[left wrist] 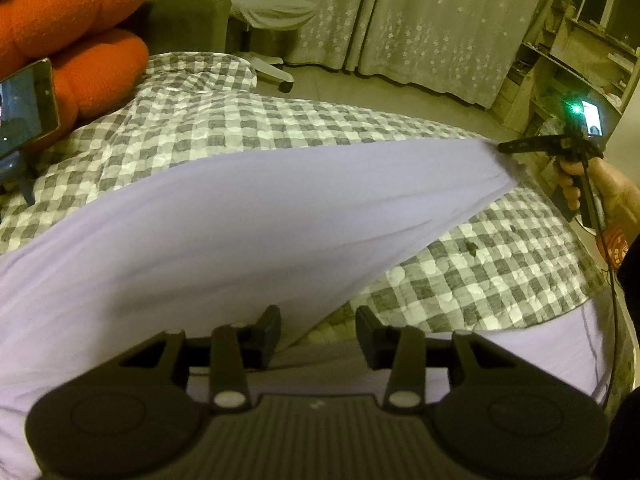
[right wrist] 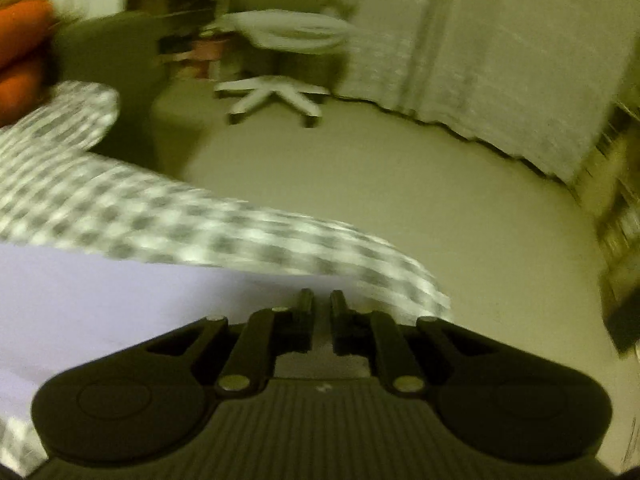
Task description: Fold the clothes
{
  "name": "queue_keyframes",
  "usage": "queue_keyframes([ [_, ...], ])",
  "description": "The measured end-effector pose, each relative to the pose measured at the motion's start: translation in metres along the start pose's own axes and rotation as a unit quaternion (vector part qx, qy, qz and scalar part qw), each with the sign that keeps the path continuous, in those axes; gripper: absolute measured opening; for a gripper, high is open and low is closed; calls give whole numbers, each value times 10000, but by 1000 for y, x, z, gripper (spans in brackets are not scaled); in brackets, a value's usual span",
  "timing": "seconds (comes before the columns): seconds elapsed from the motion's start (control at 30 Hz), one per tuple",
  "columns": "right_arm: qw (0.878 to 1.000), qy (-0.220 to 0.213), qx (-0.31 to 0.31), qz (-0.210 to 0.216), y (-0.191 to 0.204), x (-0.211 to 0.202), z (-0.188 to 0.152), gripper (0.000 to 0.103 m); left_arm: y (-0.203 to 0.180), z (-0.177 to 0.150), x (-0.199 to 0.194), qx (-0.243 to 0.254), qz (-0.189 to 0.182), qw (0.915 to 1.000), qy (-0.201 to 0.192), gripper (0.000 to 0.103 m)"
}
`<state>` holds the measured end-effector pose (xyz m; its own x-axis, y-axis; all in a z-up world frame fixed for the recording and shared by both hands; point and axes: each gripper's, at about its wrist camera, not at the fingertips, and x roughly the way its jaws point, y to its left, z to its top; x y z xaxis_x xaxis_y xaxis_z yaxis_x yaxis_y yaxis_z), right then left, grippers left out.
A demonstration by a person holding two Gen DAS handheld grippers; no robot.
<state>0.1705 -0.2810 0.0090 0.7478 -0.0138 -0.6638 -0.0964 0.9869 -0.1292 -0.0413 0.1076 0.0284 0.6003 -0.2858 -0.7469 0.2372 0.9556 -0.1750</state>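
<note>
Lavender garment (left wrist: 224, 216): one item, plain, pale purple, kind not determinable (no sleeve, collar or leg shows). Location: lifted over the bed, stretched as a taut sheet between the two grippers.

Left gripper (left wrist: 318, 330): jaws stand wide apart. The cloth's near edge passes just in front of the left finger; whether that finger touches it, or whether anything is pinched, cannot be told. The gap between the jaws shows the quilt beyond, not cloth.

Right gripper (right wrist: 321, 304): jaws narrow, nearly closed. In its own view the cloth's edge lies at the fingertips, though blur hides the contact. From the left wrist view the same tool's tip (left wrist: 520, 146) meets the far corner of the cloth, and creases fan out from that corner, so a pinch there is judged likely. A hand (left wrist: 580, 180) grips the handle; a green light shows on the tool.

Surroundings: checked quilt (left wrist: 460, 264), grey and white, covering the bed beneath the cloth. More lavender fabric (left wrist: 520, 360) lies at the bed's near edge; whether it is the same garment is unclear. Orange cushion (left wrist: 72, 28) at the head end, a phone (left wrist: 24, 108) propped beside it. Office chair (right wrist: 276, 96), curtains (right wrist: 480, 60) and shelving (left wrist: 580, 56) beyond.

Progress, as judged: early. The garment is airborne and spread, with no crease or fold visible. Remaining: lay it flat on the quilt, make all folds, square the result.
</note>
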Motion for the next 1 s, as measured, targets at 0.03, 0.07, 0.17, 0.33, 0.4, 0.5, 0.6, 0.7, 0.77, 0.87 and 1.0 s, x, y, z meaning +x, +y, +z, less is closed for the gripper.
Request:
queue_keyframes([
  [0.03, 9998, -38, 154, -99, -6, -2, 0, 10, 0, 0, 0, 2, 7, 10000, 4, 43],
  [0.07, 9993, -77, 309, -199, -12, -3, -1, 11, 0, 0, 0, -2, 11, 10000, 8, 43],
  [0.17, 9978, -87, 653, -94, -26, -12, -2, 20, 0, 0, 0, -18, 19, 10000, 5, 43],
  [0.33, 9941, 380, 1001, 180, -33, -20, -7, 24, -2, 1, 0, -7, -2, 10000, 14, 43],
  [0.4, 9903, 486, 1240, 385, -34, -24, -8, 24, -3, 0, -1, 13, -15, 10000, 1, 43],
  [0.5, 9804, 520, 1775, 686, -40, -33, -12, 24, -4, -1, -2, 28, -6, 10000, -3, 43],
  [0.6, 9739, 615, 2045, 763, -39, -36, -11, 24, -5, 0, -2, 27, 10, 10000, -10, 43],
  [0.7, 9686, 640, 2268, 799, -43, -38, -15, 24, -5, 0, -2, 23, 14, 10000, -16, 43],
  [0.77, 9637, 645, 2446, 849, -46, -39, -18, 24, -4, -1, -1, 7, 34, 10000, 5, 43],
  [0.87, 9689, 684, 2277, 684, -40, -38, -18, 17, -3, -1, 3, 10, 64, 10000, 44, 43],
  [1.0, 9756, 609, 2098, 231, -34, -43, -10, 1, -4, -2, 6, 89, 83, 9999, 40, 44],
])
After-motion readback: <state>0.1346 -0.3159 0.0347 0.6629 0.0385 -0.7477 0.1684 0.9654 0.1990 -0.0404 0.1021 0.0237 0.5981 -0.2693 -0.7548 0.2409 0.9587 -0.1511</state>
